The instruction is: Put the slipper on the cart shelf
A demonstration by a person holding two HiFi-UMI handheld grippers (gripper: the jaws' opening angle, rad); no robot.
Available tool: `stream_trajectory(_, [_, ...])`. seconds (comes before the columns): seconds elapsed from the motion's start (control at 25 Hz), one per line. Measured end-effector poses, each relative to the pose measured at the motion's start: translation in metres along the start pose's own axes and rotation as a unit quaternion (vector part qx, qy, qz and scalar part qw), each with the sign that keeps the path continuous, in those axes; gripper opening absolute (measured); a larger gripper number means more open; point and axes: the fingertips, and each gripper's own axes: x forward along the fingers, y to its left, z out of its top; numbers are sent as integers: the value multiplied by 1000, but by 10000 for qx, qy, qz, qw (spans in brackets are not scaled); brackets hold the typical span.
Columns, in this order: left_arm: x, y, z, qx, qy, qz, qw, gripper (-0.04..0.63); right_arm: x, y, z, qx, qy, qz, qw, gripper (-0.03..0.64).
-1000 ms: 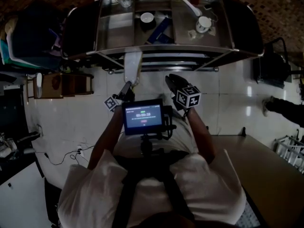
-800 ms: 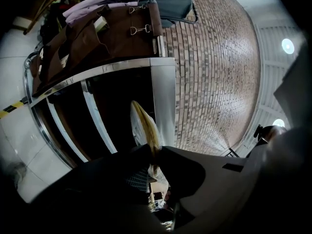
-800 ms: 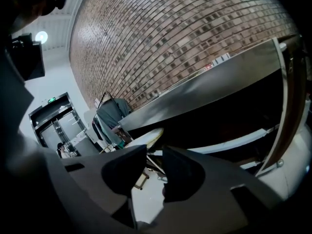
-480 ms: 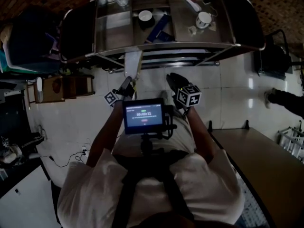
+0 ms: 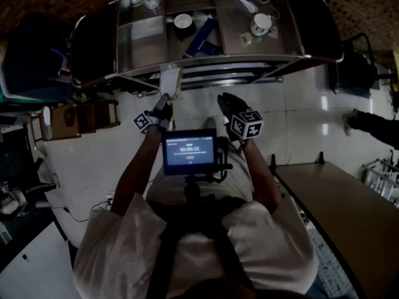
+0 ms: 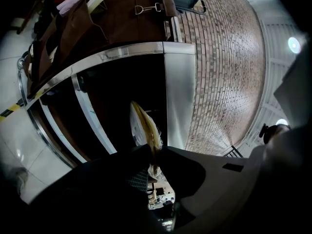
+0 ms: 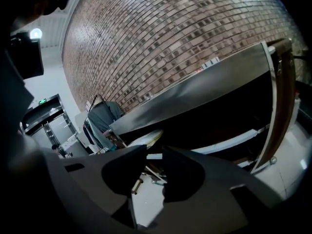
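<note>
In the head view my left gripper point(image 5: 163, 106) is shut on the heel end of a pale slipper point(image 5: 170, 81). The slipper's toe reaches in under the front rail of the steel cart point(image 5: 206, 61), at the level of its lower shelves point(image 5: 224, 78). In the left gripper view the slipper point(image 6: 144, 126) stands edge-on, pinched between the jaws of the left gripper point(image 6: 155, 153), with the dark shelf opening behind it. My right gripper point(image 5: 228, 106) hangs open and empty just right of it; in its own view the right gripper point(image 7: 155, 153) points at the cart, and the slipper point(image 7: 142, 139) shows to the left.
The cart's top holds a white cup point(image 5: 182, 21), a mug point(image 5: 260, 24), a blue packet point(image 5: 202, 37) and a bottle. A wooden crate point(image 5: 81, 118) stands at the left, a wooden table point(image 5: 340, 204) at the right. A person's foot point(image 5: 368, 128) is at the far right.
My left gripper has carried the slipper toward the cart, so its toe now lies under the front rail. The right gripper has hardly moved.
</note>
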Motion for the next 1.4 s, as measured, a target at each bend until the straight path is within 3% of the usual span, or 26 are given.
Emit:
stream_trajectory(0.64, [26, 29, 6, -115, -55, 371, 9992, 61, 16, 0, 27, -281, 38, 126, 9995, 132])
stream_trajectory(1.4, [54, 71, 17, 72, 31, 983, 9951, 61, 9, -9, -4, -60, 291, -63, 9995, 132])
